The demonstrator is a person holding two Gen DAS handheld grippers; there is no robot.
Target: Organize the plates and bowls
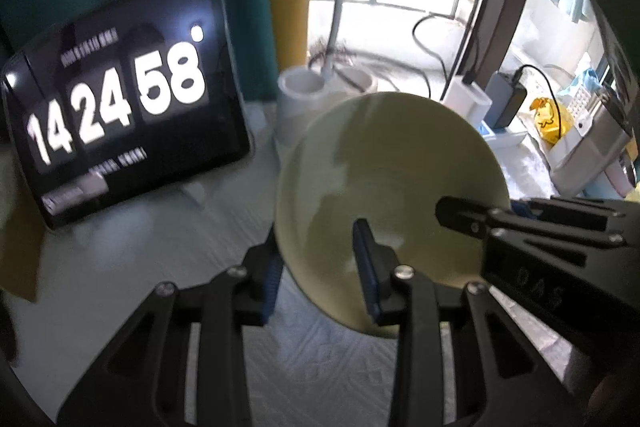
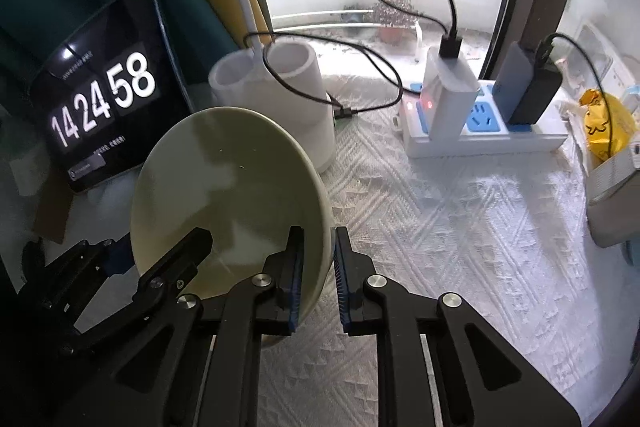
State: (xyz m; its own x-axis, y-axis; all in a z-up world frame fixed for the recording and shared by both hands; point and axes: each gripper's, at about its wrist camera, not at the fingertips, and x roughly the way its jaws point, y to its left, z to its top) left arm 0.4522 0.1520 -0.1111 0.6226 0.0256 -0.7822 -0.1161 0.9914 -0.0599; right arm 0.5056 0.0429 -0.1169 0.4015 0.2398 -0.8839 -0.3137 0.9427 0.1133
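A pale cream-green bowl (image 1: 384, 163) hangs tilted above the white cloth, its inside turned toward both cameras. My left gripper (image 1: 318, 241) straddles its left wall, one blue pad outside and the other finger inside, shut on it. My right gripper (image 2: 319, 233) pinches the opposite rim, with one pad inside the bowl (image 2: 224, 187) and one outside. Each gripper also shows in the other's view: the right gripper (image 1: 480, 209) at the bowl's right edge, the left gripper (image 2: 160, 245) at its lower left. No other plates or bowls are in view.
A tablet (image 1: 120, 95) showing a clock leans at the back left. Two white cylinders (image 2: 276, 87) stand behind the bowl with a black cable across them. A power strip (image 2: 480, 131) with chargers, a yellow bag (image 2: 604, 123) and a grey box (image 2: 616, 203) sit on the right.
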